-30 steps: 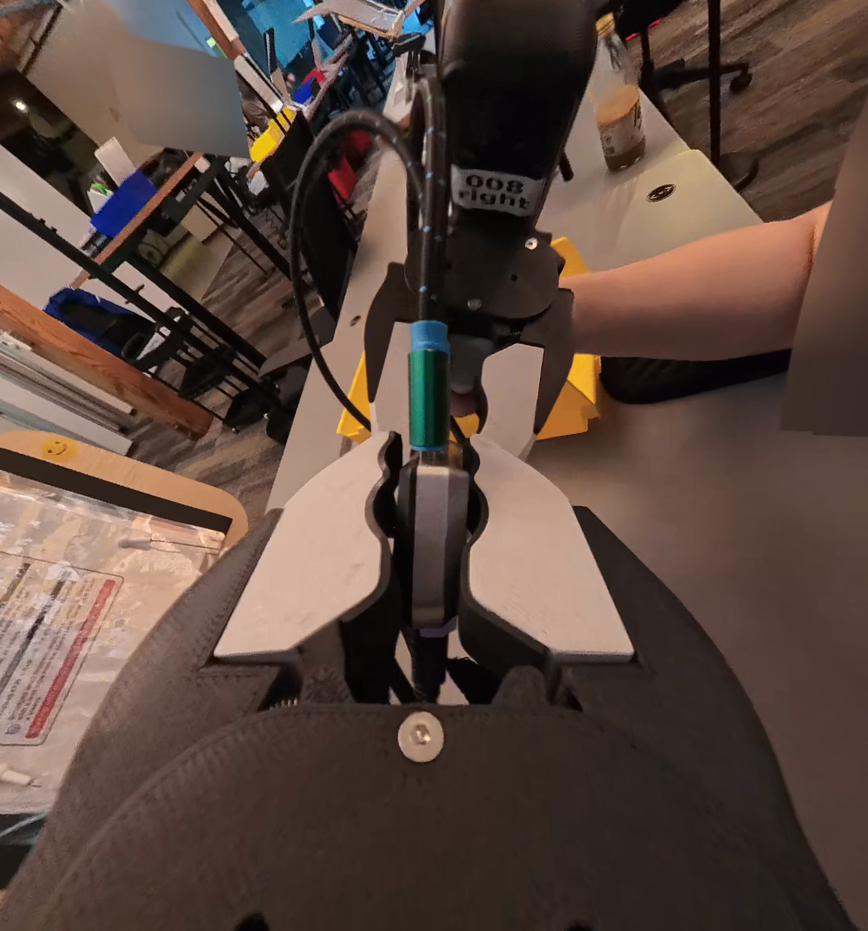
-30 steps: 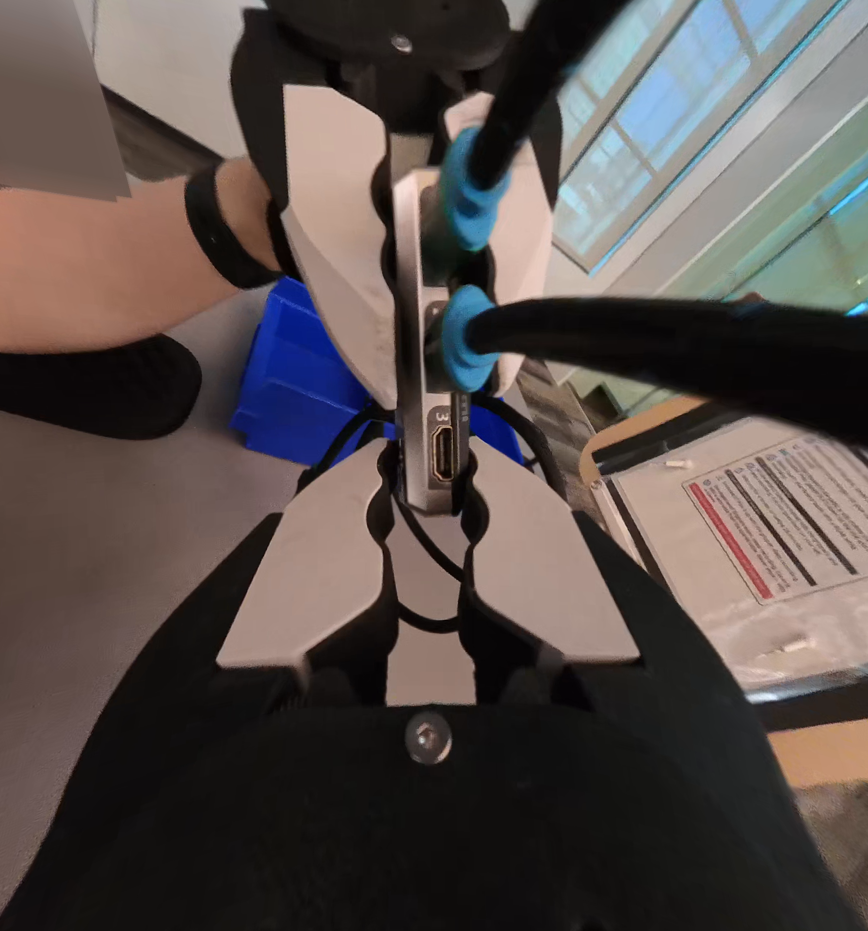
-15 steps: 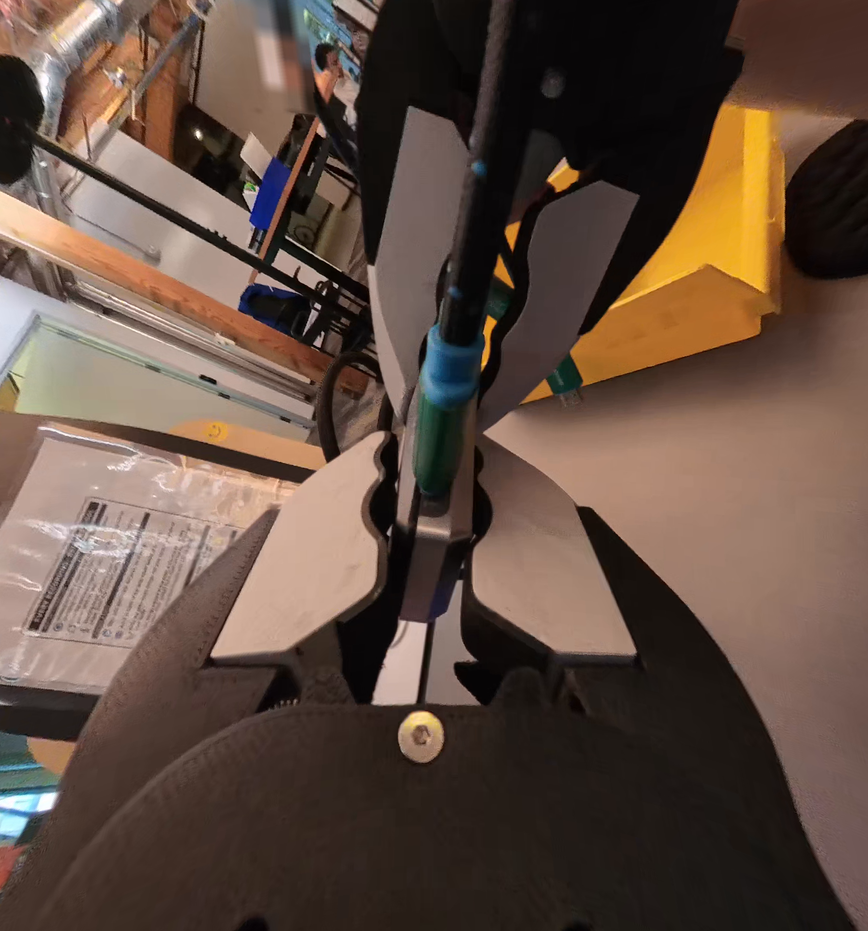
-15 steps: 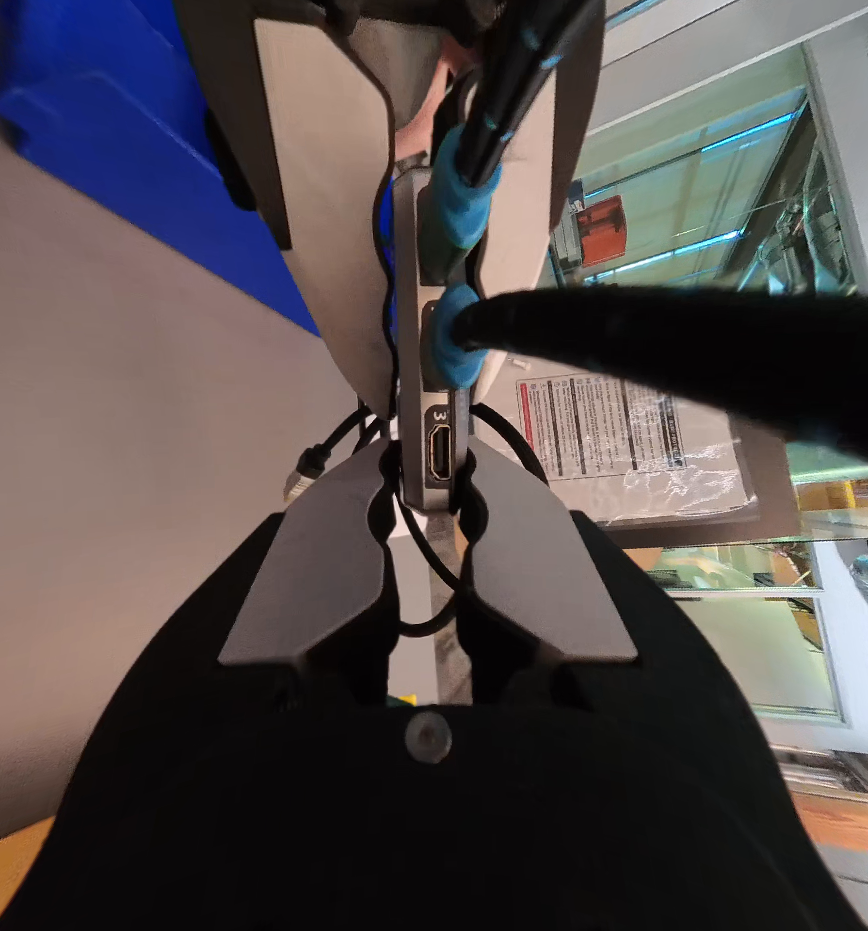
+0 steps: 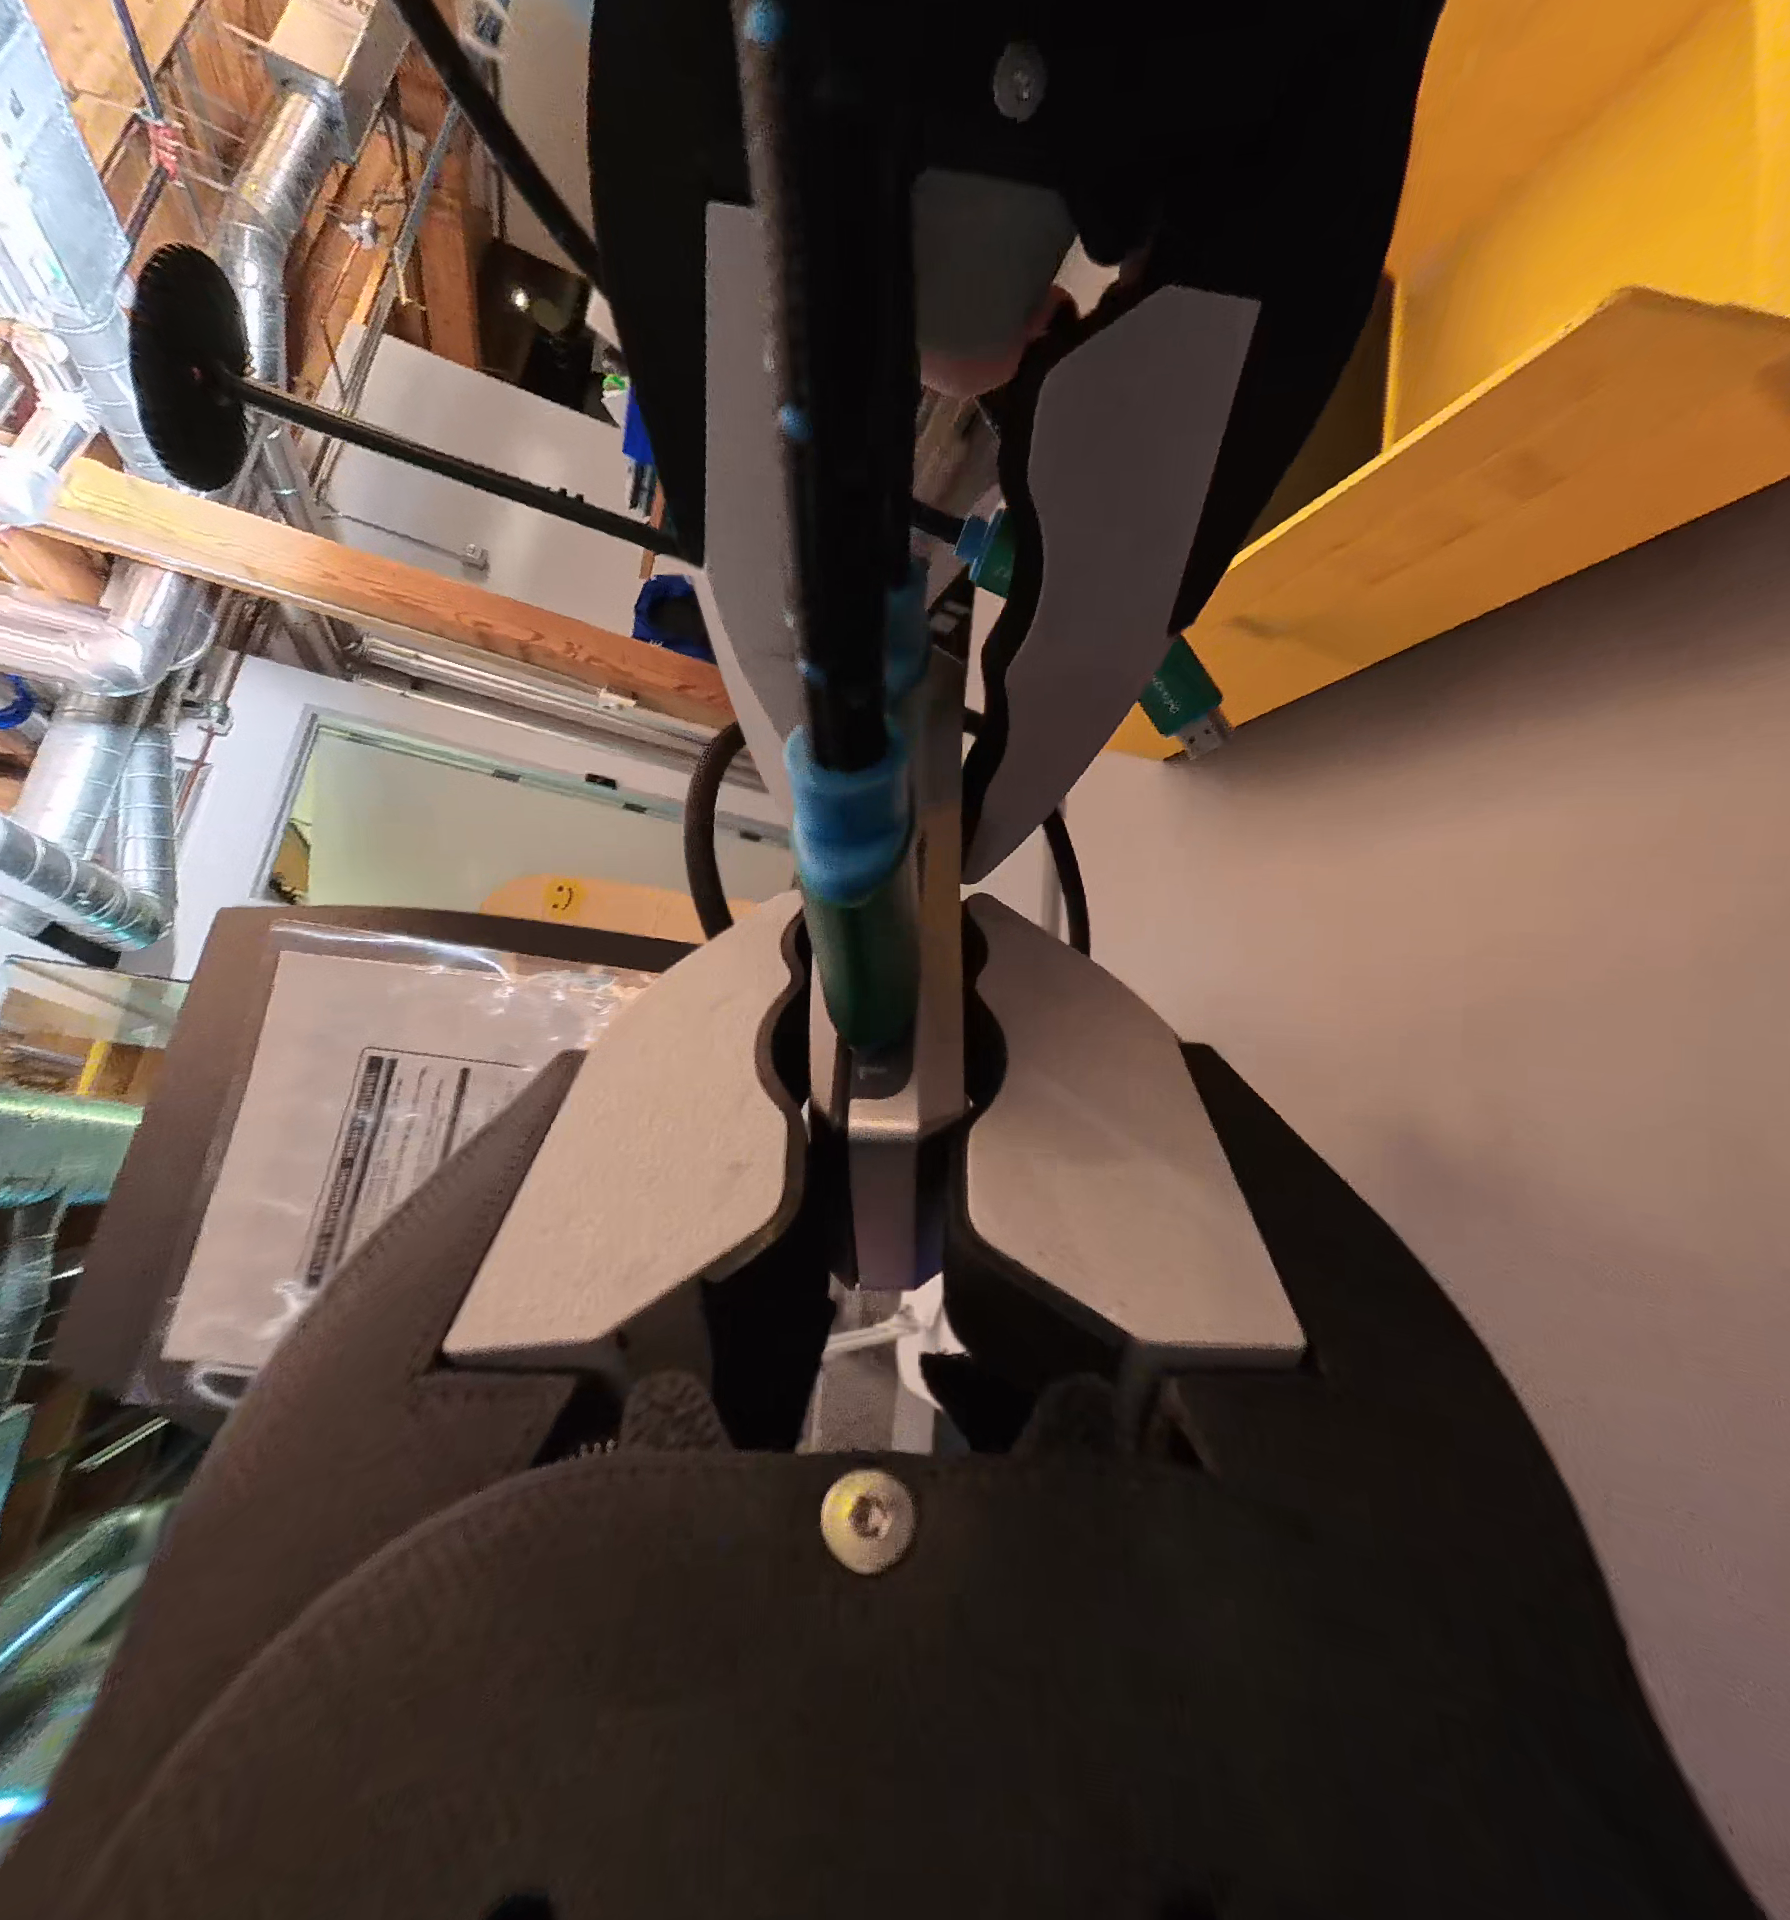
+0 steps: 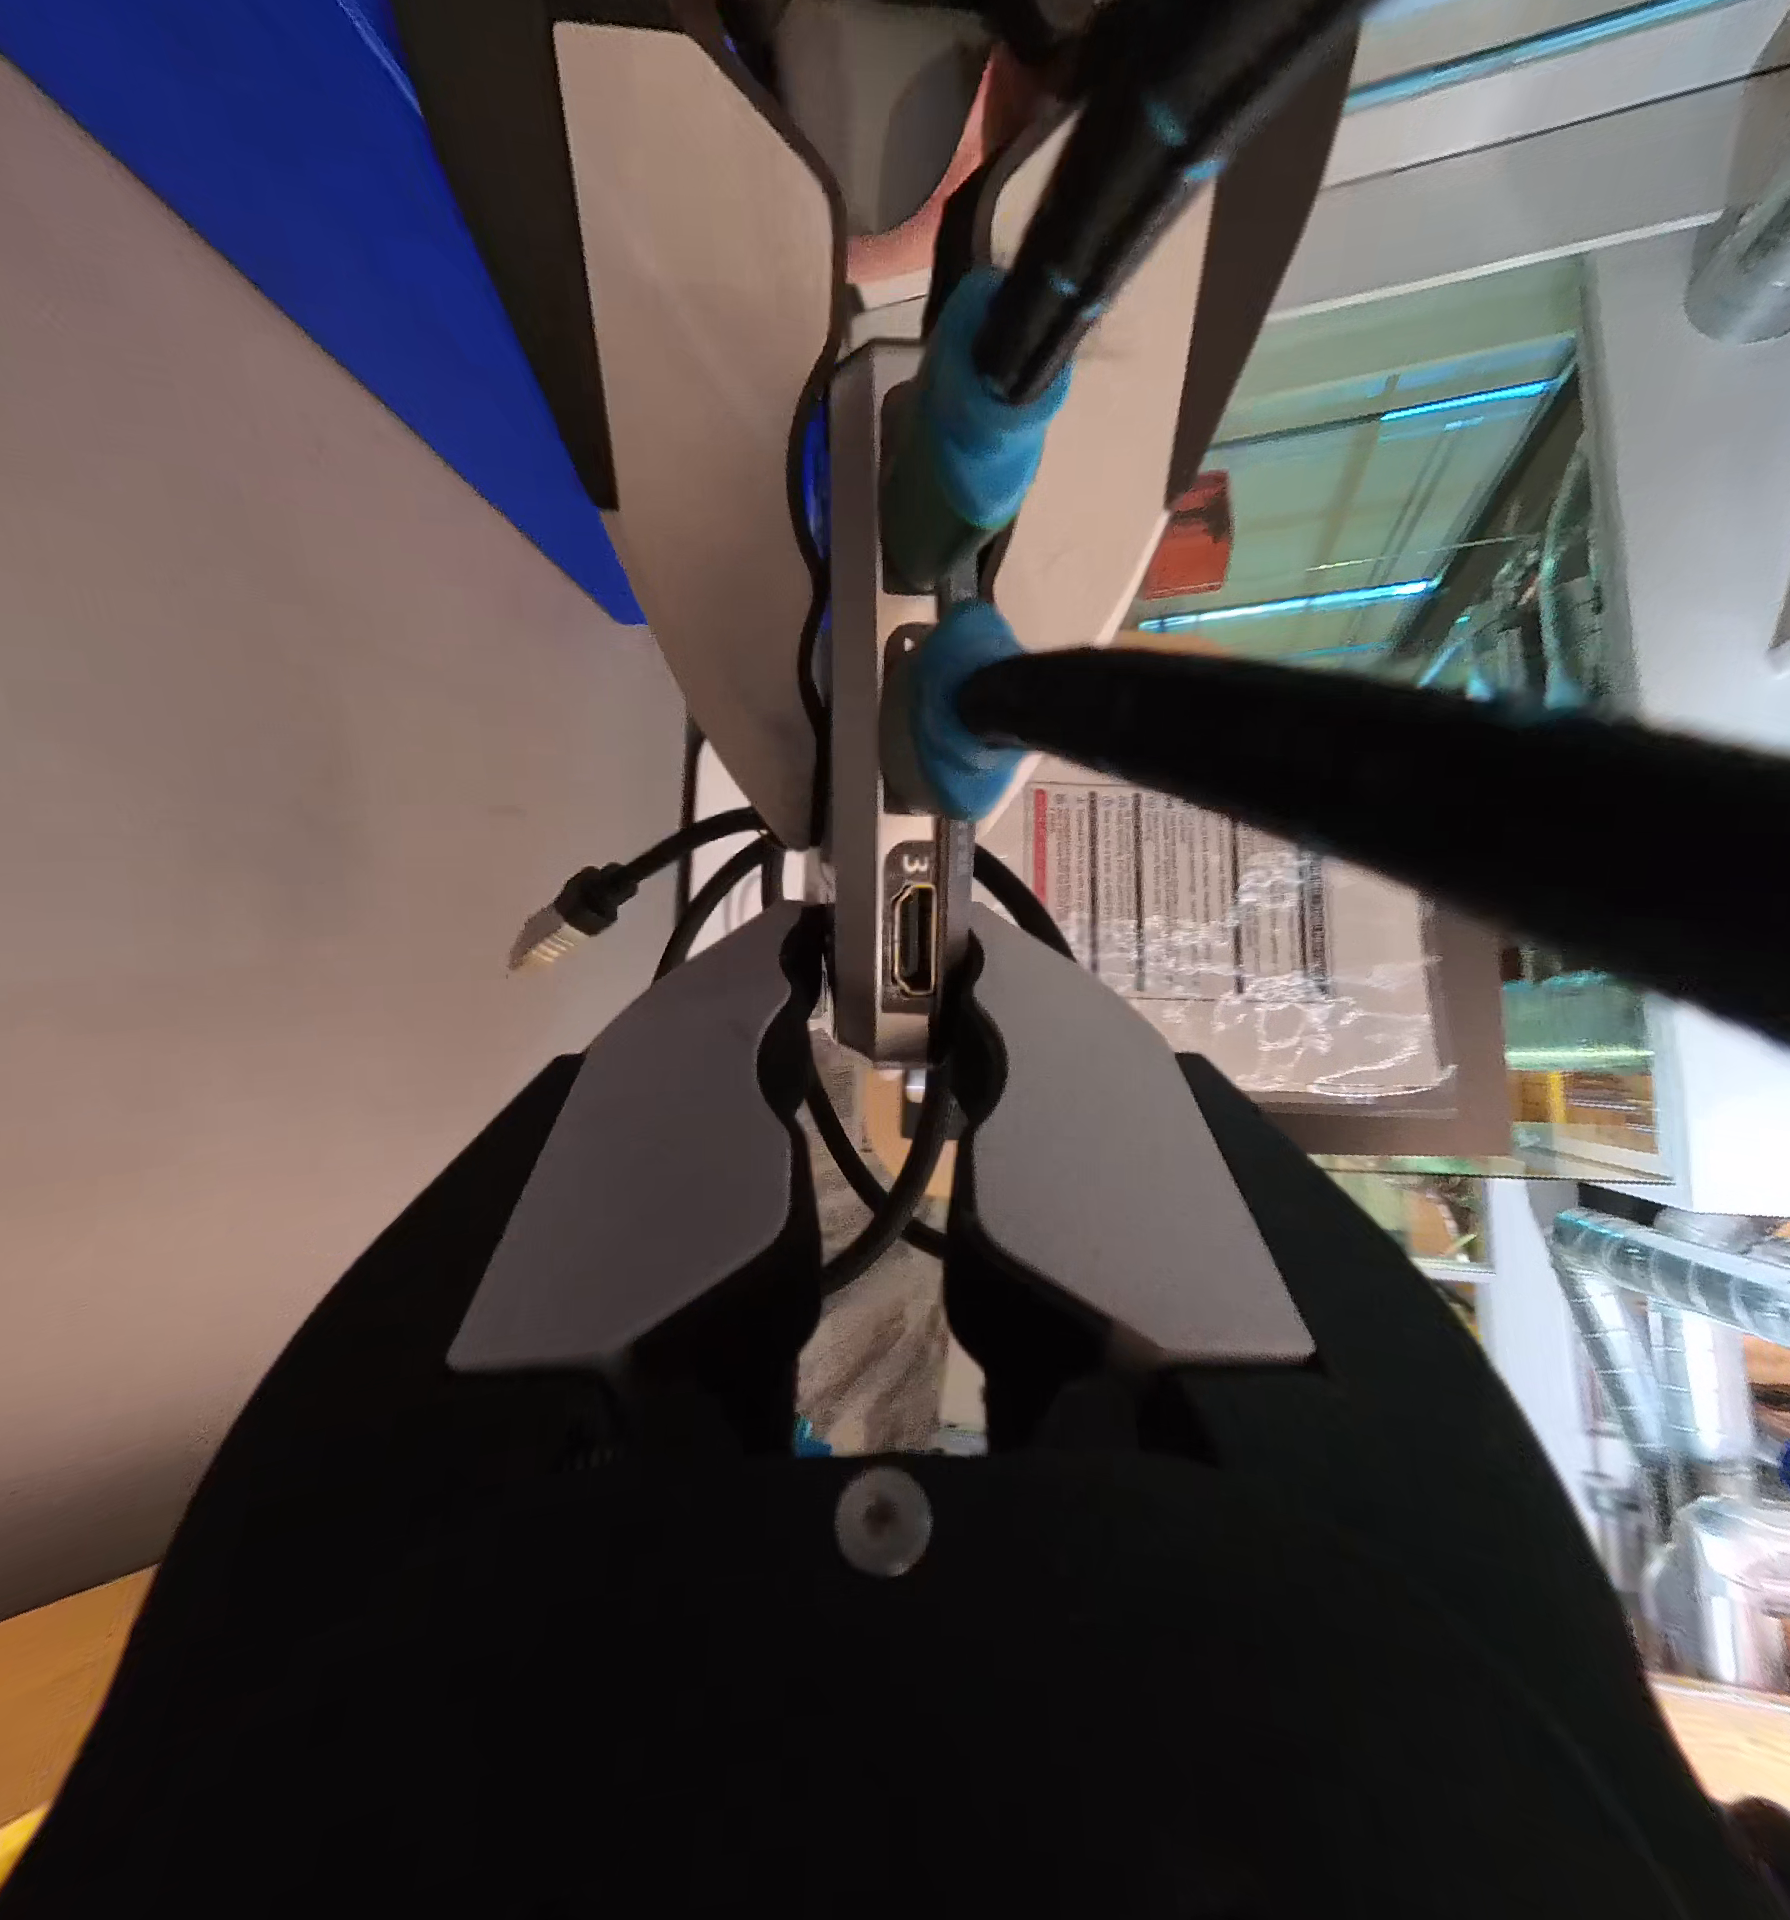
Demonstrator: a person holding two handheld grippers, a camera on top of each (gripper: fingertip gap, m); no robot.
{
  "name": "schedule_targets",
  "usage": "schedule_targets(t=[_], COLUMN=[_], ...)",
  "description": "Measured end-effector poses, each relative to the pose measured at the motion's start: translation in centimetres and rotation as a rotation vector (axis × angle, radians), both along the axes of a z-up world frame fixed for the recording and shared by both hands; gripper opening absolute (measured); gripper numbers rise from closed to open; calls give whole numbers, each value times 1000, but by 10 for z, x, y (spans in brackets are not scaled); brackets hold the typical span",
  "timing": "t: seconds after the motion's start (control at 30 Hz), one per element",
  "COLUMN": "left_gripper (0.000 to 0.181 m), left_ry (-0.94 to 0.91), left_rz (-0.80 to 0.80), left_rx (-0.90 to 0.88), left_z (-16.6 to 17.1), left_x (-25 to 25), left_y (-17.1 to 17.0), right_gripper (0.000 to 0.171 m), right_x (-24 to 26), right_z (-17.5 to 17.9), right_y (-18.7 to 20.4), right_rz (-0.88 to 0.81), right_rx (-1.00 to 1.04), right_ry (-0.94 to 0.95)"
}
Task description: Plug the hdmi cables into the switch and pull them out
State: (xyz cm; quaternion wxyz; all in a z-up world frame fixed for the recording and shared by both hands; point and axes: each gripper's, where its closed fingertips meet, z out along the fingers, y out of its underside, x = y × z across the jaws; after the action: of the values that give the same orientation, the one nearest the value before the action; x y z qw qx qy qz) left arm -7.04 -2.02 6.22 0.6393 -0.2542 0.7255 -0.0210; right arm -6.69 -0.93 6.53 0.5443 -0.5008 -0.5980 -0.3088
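Note:
A grey HDMI switch [image 5: 896, 1153] is held in the air between my two grippers, one at each end. My left gripper [image 5: 886, 935] is shut on its near end in the left wrist view. My right gripper [image 6: 886, 935] is shut on the other end. Two black cables with blue-and-green plugs [image 6: 974, 447] [image 6: 948, 717] sit in two ports; the third port [image 6: 917, 935] is empty. One plugged-in plug [image 5: 849, 935] shows in the left wrist view. A loose green HDMI plug [image 5: 1187, 701] lies on the grey table [image 5: 1493, 1039].
A yellow bin [image 5: 1597, 312] stands behind the right gripper, a blue bin [image 6: 299, 208] behind the left one. A laminated sheet [image 5: 371, 1143] lies at the table's side. A thin black cable with a small plug [image 6: 558, 925] hangs beside the switch.
Both grippers have turned together with the switch between them, so both views have rolled sideways. The grips and the two plugged cables are unchanged.

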Motion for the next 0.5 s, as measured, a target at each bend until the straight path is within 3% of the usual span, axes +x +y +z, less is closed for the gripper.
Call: schedule_targets(t=[0.27, 0.37, 0.5], left_gripper=[22, 22, 22], left_ry=[-90, -151, -231], left_rz=[115, 205, 353], left_rx=[143, 176, 253], left_z=[23, 37, 50], left_x=[-7, -17, -32], left_y=[15, 32, 62], right_gripper=[28, 22, 16], right_x=[0, -9, -21], right_z=[31, 45, 42], right_y=[3, -6, -7], right_rz=[-7, 57, 113], right_rx=[341, 509, 468], right_ry=[-40, -31, 64])
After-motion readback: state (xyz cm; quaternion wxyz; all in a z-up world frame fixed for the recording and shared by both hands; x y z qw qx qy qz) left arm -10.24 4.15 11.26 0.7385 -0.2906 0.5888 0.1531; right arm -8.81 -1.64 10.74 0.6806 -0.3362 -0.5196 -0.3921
